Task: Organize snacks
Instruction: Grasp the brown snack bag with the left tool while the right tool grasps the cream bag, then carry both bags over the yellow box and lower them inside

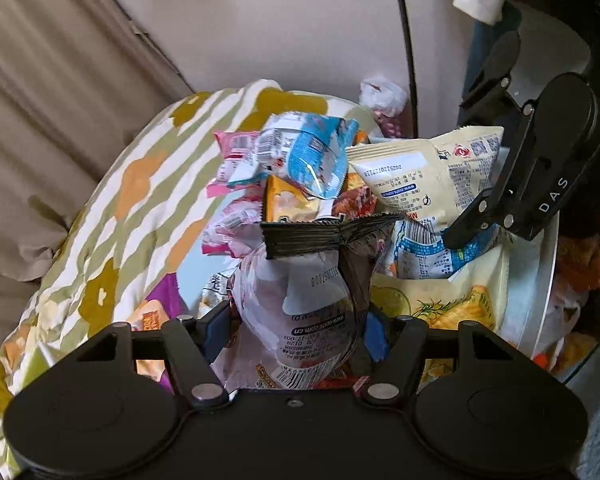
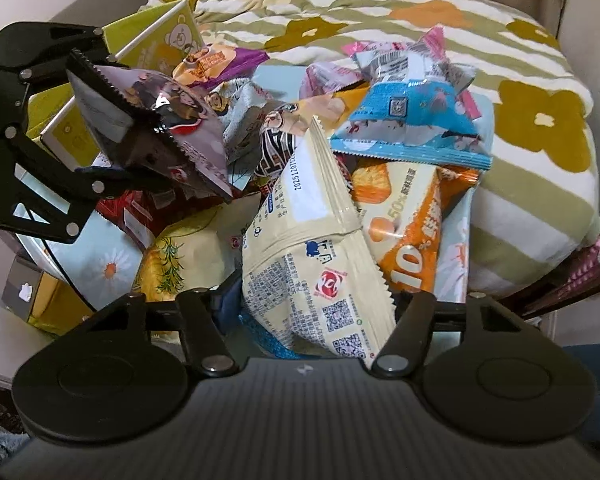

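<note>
We hold both grippers low over the snack pile on the floral blanket. Our left gripper is clenched on a pale purple packet, lifted above the heap; our right gripper pinches a cream packet beside it.

Both cams ride right on the grippers, looking forward along the fingers and down, super close to the heap of crinkly foil snack packets. The left wrist view faces toward a beige wall, with the right gripper poking in at upper right. The right wrist view faces the olive-and-white flowered blanket, left gripper at its left. Both share the cream printed packet and the blue-and-white packet.
</note>
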`<control>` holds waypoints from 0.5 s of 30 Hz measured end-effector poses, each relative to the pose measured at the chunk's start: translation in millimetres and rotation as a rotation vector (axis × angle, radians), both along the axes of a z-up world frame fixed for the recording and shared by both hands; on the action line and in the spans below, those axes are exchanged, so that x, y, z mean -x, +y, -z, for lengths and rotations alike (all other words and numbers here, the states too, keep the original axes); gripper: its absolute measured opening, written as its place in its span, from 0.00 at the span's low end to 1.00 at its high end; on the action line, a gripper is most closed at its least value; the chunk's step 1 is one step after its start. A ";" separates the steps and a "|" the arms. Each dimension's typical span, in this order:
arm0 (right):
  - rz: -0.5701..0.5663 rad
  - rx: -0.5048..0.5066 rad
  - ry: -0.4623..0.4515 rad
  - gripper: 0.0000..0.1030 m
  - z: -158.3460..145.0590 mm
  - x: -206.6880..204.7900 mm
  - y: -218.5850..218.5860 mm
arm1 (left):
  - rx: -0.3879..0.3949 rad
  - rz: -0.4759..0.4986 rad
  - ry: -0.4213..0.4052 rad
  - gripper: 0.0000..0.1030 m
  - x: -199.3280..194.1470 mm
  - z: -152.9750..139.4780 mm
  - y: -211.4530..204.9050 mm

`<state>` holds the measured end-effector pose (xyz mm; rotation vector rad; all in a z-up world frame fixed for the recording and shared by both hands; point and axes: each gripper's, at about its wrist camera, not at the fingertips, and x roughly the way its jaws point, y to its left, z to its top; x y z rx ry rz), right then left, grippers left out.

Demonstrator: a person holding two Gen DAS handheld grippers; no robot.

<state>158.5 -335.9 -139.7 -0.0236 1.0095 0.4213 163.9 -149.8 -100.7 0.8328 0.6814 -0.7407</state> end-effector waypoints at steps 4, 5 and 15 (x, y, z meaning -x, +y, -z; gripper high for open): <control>0.017 -0.004 -0.020 0.72 -13.6 9.0 -2.2 | 0.030 -0.040 -0.018 0.68 8.1 -11.2 4.6; 0.019 -0.001 -0.028 0.71 -17.6 10.8 -1.9 | 0.039 -0.051 -0.024 0.68 10.4 -14.7 6.6; -0.005 0.011 -0.134 0.56 -70.6 30.8 6.2 | 0.117 -0.175 -0.125 0.68 38.6 -64.6 31.2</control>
